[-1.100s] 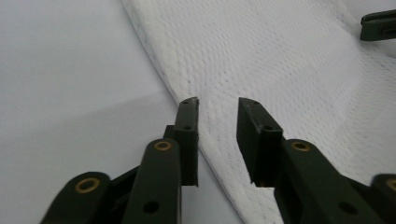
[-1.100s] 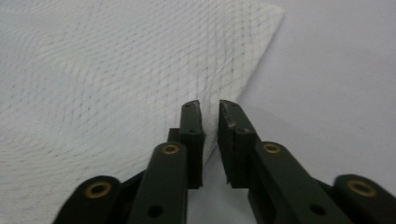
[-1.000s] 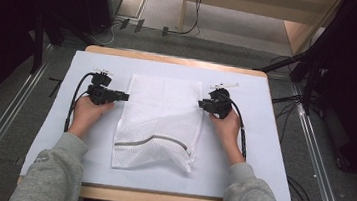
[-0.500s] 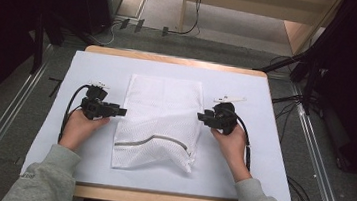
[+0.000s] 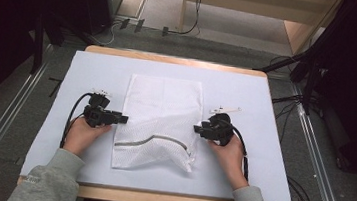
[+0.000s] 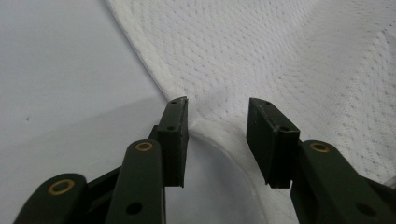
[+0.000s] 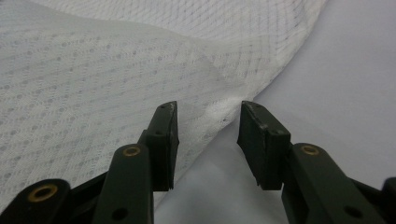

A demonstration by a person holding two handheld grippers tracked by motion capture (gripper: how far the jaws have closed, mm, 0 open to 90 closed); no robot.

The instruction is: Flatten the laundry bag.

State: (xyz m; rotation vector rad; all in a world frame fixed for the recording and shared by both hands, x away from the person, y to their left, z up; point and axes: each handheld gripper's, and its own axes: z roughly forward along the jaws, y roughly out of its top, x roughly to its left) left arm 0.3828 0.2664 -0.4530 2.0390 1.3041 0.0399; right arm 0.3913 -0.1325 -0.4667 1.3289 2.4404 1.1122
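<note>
A white mesh laundry bag (image 5: 162, 119) with a grey zipper (image 5: 154, 141) lies flat in the middle of the table. At its left edge is my left gripper (image 5: 123, 119), pointing right, and its jaws have just been closing. In the left gripper view the bag's hem (image 6: 219, 133) runs between the parted jaws of the left gripper (image 6: 217, 107), unpinched. At the bag's right edge my right gripper (image 5: 196, 129) points left, and its jaws have just been opening. In the right gripper view the mesh edge (image 7: 219, 112) sits in the gap of the right gripper (image 7: 208, 109).
A pale sheet (image 5: 247, 97) covers the wooden table (image 5: 171, 58). Cables trail from both grippers over the sheet. Dark stands and floor cables surround the table at the left, right and back.
Both hands have slid toward the near edge of the table along the bag's two sides. The bag lies where it did.
</note>
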